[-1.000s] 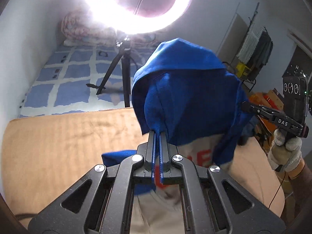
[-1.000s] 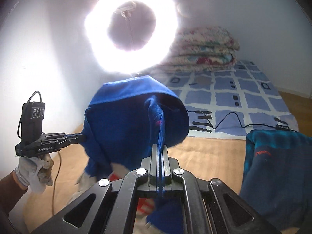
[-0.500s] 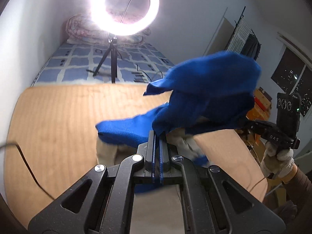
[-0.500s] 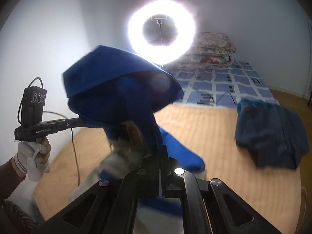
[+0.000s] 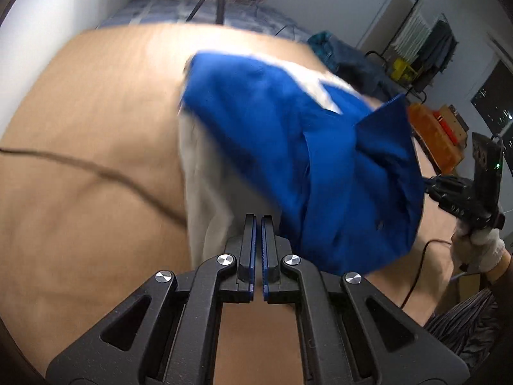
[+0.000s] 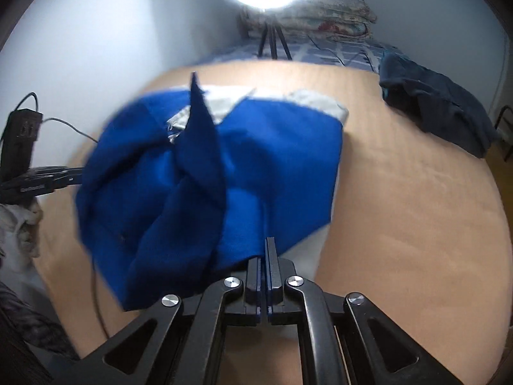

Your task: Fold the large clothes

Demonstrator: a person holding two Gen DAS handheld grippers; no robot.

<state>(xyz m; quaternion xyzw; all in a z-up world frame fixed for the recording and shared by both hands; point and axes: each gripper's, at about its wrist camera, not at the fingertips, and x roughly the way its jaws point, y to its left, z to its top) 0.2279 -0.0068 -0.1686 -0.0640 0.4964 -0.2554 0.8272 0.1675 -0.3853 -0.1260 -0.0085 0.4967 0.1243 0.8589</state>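
A blue and cream garment (image 5: 288, 147) lies spread on the tan mattress (image 5: 89, 128), blurred by motion. It also shows in the right wrist view (image 6: 256, 160), with a blue flap sticking up. My left gripper (image 5: 258, 221) is nearly shut at the garment's near edge, with a thin gap between the jaws and no cloth seen in it. My right gripper (image 6: 268, 243) is shut on the blue fabric's near edge. Each gripper shows in the other's view, the right one (image 5: 461, 199) and the left one (image 6: 35, 183).
A dark blue-green garment (image 6: 436, 102) lies heaped at the mattress's far right. A ring light on a tripod (image 6: 272, 32) stands beyond the far edge, before folded quilts (image 6: 320, 16). A cable (image 5: 96, 173) runs across the mattress at left. A clothes rack (image 5: 426, 41) stands at right.
Both grippers have swung down and forward, and the garment has dropped from the air onto the mattress. The left gripper no longer shows cloth between its jaws.
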